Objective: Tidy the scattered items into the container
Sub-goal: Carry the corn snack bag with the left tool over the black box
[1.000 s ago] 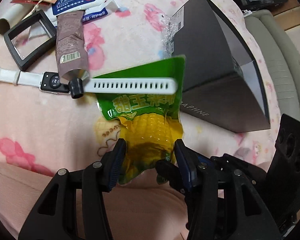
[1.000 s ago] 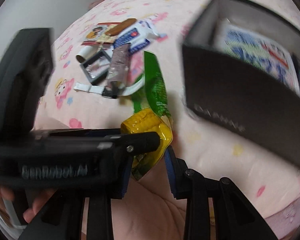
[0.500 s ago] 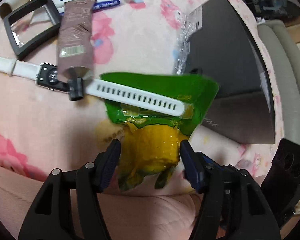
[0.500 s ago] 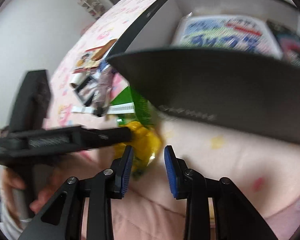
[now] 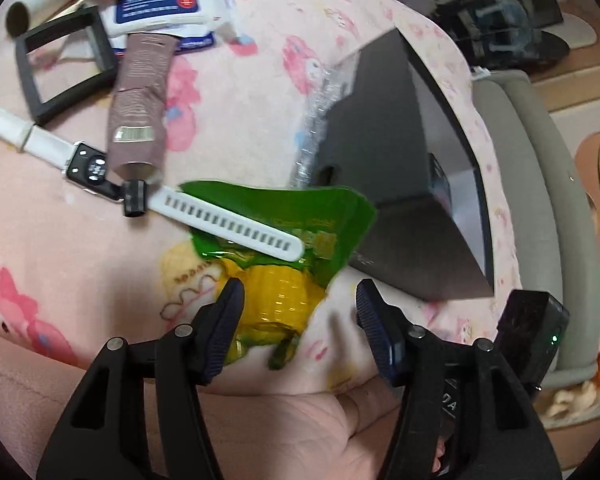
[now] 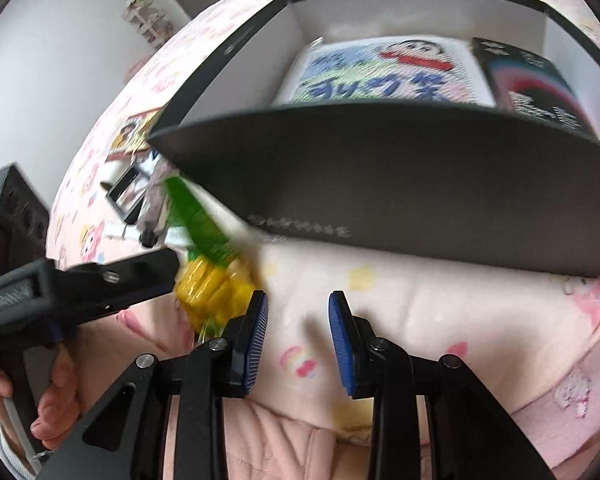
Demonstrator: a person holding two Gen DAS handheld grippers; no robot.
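Note:
A green and yellow corn pack [image 5: 276, 300] lies on the pink blanket in front of the dark box [image 5: 400, 168]. My left gripper [image 5: 300, 312] is open around the pack's yellow end; the left finger [image 5: 228, 320] is against it and the right finger stands clear. A white watch [image 5: 88, 164] lies to the left, its strap [image 5: 228, 224] across the pack's green top. In the right wrist view my right gripper [image 6: 296, 332] is open over bare blanket, just right of the corn pack [image 6: 212, 284] and close before the box wall [image 6: 380, 176].
Behind the watch lie a brown tube [image 5: 140, 108], a black frame [image 5: 64, 60], a wipes pack [image 5: 160, 10] and a cardboard roll [image 5: 32, 12]. The box holds a cartoon packet [image 6: 380, 76] and a dark carton [image 6: 532, 84]. A grey cushion edge [image 5: 520, 200] runs past the bed on the right.
My left jaws have widened off the corn pack, which now sits toward the left finger. The right gripper has swung right, up close to the box front.

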